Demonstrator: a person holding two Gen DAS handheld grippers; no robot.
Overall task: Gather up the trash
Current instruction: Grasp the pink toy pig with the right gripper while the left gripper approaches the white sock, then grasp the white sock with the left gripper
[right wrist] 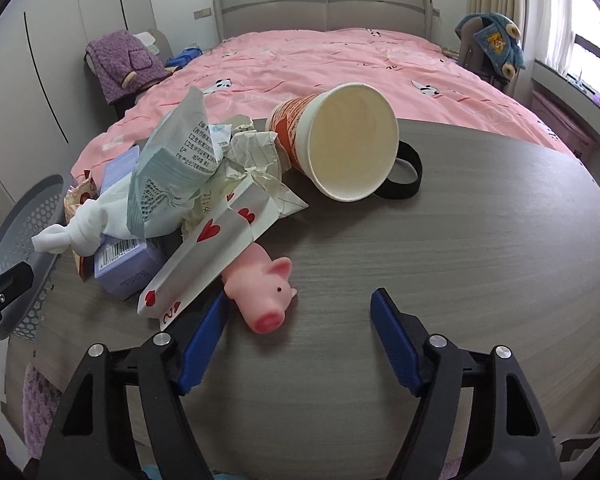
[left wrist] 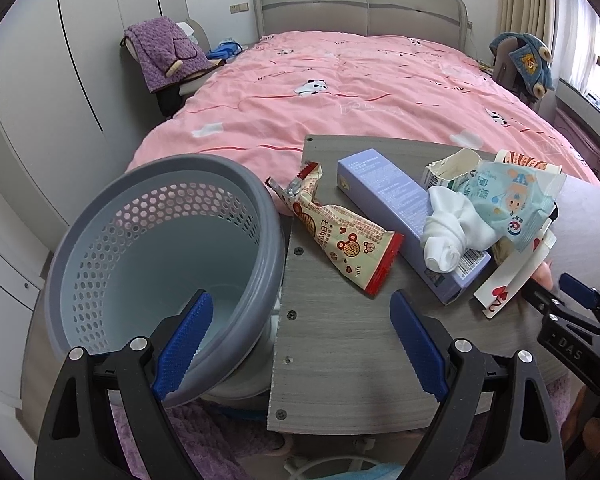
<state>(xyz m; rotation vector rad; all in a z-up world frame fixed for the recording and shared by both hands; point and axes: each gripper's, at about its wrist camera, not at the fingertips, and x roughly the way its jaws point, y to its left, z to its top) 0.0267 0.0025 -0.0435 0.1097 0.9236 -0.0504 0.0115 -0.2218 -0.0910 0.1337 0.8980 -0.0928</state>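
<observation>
Trash lies heaped on the tabletop [left wrist: 340, 344]: snack wrapper [left wrist: 340, 236], purple box [left wrist: 400, 216], knotted tissue [left wrist: 452, 232]. Left tongs [left wrist: 300, 344] gape wide, empty, one finger over the grey wastebasket [left wrist: 100, 240] (beside the tabletop edge).

Right-wrist view: right tongs [right wrist: 298, 344] wide apart, empty, near a pink pig toy [right wrist: 266, 292], playing card [right wrist: 204, 264] and tipped paper cup [right wrist: 340, 144].

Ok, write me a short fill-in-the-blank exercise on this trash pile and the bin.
1. The paper cup lies on its ____.
2. The playing card shows the two of ____.
3. The toy pig partly under that card is ____ in colour.
4. The grey bin stands off the table's ____ edge.

Missing words: side; hearts; pink; left
</observation>
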